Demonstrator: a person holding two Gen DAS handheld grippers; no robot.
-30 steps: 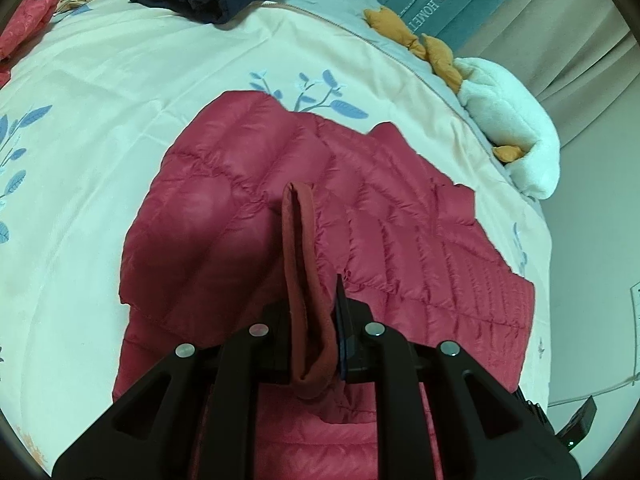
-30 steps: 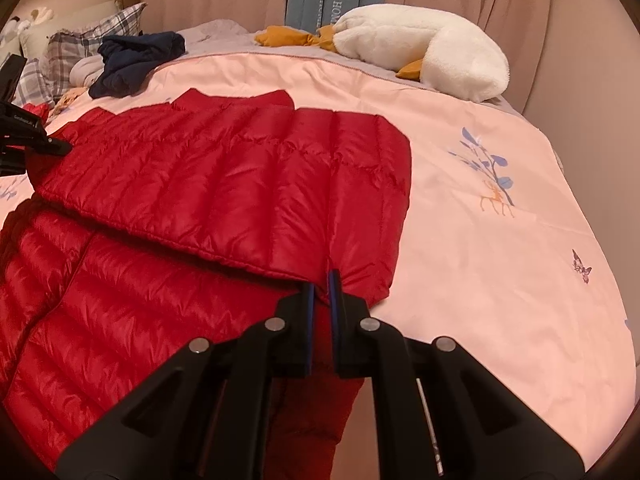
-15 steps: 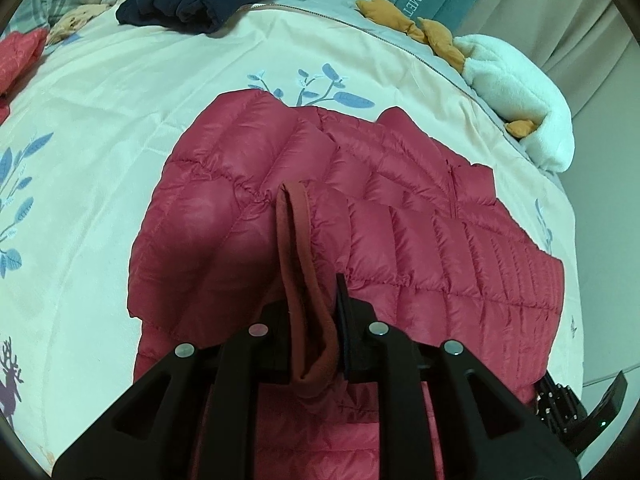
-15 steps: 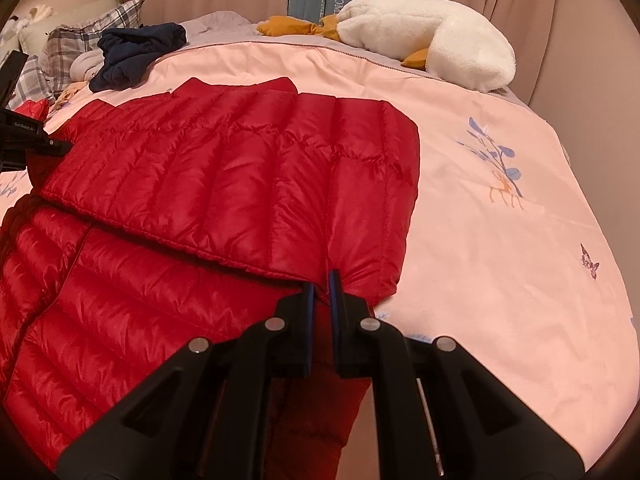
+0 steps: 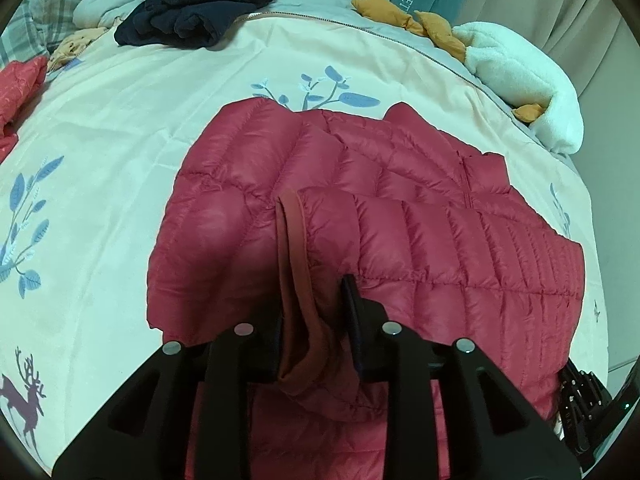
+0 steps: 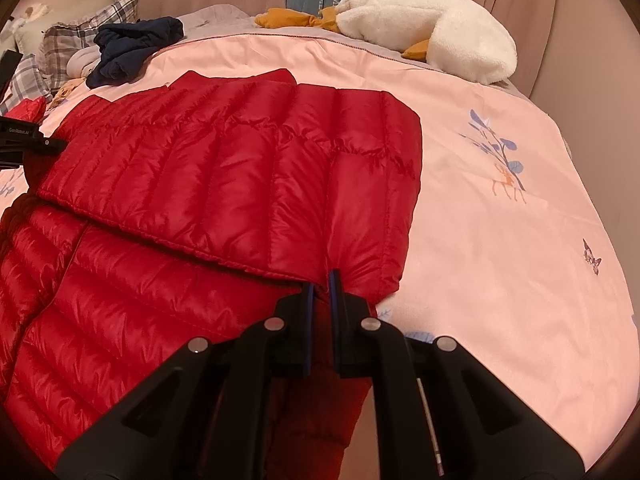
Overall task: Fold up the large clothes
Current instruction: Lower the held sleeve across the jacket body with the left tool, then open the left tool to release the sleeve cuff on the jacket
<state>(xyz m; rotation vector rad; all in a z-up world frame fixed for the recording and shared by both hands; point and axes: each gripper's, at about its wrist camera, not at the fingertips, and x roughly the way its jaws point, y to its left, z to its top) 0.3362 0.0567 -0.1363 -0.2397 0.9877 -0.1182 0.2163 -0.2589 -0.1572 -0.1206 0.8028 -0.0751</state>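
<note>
Gripping the red down jacket [image 6: 224, 184] at two points, both claws clamped on fabric. Left claw [image 5: 316, 320] pinches the brown-lined edge band [image 5: 294, 264] of the jacket, which stands up as a narrow loop between the jaws; looks like a cuff or a hem, can't tell which. Right claw [image 6: 320, 292] is closed to a thin gap on the folded panel's near corner, at the seam where the fold edge meets the layer under it.

Jacket lies spread on the bed [image 6: 500, 240], about mid-quilt, with one quilted panel folded over the rest of the jacket. The fold edge runs diagonally from the right claw toward the left claw's body, visible at the left edge of the right view.

Relative to the jacket:
- dark navy garment [image 5: 200, 4] bunched up beyond it, well apart, by the plaid pillow [image 6: 80, 40]
- white plush goose [image 6: 432, 28] beyond it, at the far edge of the bed by the curtain
- another red quilted item [image 5: 20, 84] off to the side, apart from it
- blue leaf print [image 5: 320, 92] on the quilt just past its far edge
</note>
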